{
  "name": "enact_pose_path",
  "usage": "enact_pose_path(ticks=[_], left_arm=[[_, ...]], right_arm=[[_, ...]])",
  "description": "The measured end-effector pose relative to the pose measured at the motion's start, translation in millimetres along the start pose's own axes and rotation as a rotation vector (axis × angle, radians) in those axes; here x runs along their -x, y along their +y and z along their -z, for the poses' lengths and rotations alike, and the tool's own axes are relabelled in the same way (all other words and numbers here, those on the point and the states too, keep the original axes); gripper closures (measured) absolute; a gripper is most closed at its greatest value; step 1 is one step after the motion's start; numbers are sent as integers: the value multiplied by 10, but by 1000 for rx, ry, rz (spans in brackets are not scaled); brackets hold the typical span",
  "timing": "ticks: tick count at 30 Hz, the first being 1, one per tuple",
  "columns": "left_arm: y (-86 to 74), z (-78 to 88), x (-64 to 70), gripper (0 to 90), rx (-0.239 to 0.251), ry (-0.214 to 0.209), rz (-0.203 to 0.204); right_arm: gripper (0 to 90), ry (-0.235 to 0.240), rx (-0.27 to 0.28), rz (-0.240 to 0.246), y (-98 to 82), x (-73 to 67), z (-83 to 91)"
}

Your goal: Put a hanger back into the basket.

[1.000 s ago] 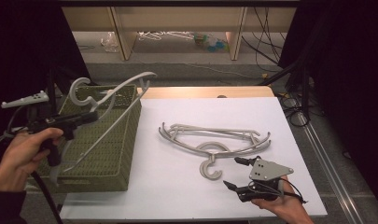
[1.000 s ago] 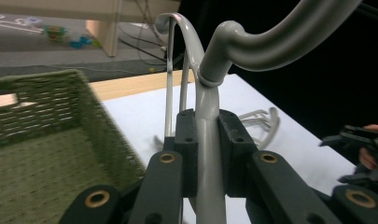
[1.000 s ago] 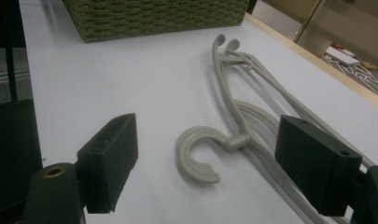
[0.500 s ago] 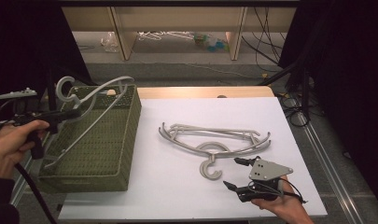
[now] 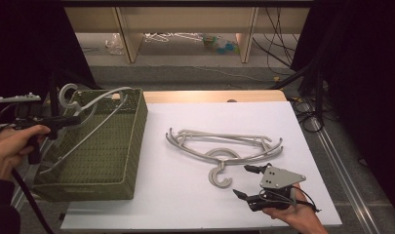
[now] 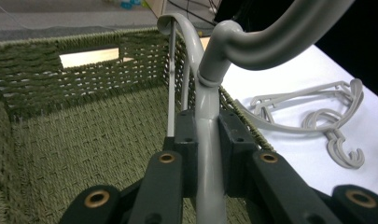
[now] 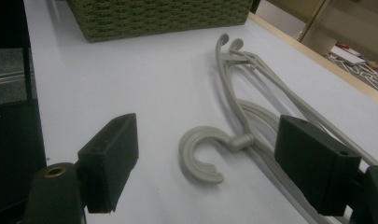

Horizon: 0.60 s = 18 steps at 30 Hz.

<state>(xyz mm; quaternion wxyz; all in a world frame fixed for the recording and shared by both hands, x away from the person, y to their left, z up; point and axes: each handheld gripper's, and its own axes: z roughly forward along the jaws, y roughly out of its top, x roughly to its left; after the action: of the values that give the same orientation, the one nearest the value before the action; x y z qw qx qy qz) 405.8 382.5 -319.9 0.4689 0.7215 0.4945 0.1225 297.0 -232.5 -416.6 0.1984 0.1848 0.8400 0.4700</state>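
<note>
A grey plastic hanger (image 5: 105, 93) hangs tilted over the green woven basket (image 5: 136, 131) at the table's left. My left gripper (image 5: 75, 119) is shut on the hanger's neck just below the hook. In the left gripper view the pads (image 6: 189, 140) press the neck (image 6: 209, 154) from both sides above the basket floor (image 6: 84, 135). Two more grey hangers (image 5: 224, 144) lie stacked mid-table. My right gripper (image 5: 245, 181) rests open near the front edge, just short of their hooks. In the right gripper view one hook (image 7: 200, 154) lies on the table between the spread pads, untouched.
A white sheet (image 5: 195, 209) covers the table, with a wooden strip (image 5: 209, 96) at its far edge. Behind the table a low shelf (image 5: 185, 29) has clutter under it. Cables (image 5: 307, 107) run along the floor to the right.
My left gripper has carried the hanger to the left and lower, so more of it hangs inside the basket. The right gripper and the two hangers on the table have not moved.
</note>
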Motion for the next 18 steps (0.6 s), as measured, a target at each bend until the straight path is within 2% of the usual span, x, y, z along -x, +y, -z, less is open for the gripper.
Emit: enact_pose_path(ticks=[5, 6, 7, 8, 9, 10, 12, 18], left_arm=[[-13, -122, -51, 790, -40, 15, 4], [-22, -165, -70, 789, -56, 36, 6], [-22, -165, -70, 789, -56, 36, 6], [-14, -222, -61, 789, -86, 62, -13], [-6, -246, -48, 788, -103, 67, -30], [3, -268, -41, 788, -120, 66, -48], [19, -318, -34, 788, -125, 63, -54], [1, -436, -129, 788, -120, 66, -9]], right_arm=[[227, -4, 0, 3, -2, 9, 7], [227, -3, 0, 4, -2, 8, 6], [228, -2, 0, 4, -2, 8, 6], [228, 2, -1, 2, -2, 5, 5], [229, 3, -1, 3, -3, 5, 3], [229, 4, -2, 3, -3, 4, 1], [229, 7, -5, 4, -5, 3, -5], [230, 7, -4, 5, -7, 1, -4]])
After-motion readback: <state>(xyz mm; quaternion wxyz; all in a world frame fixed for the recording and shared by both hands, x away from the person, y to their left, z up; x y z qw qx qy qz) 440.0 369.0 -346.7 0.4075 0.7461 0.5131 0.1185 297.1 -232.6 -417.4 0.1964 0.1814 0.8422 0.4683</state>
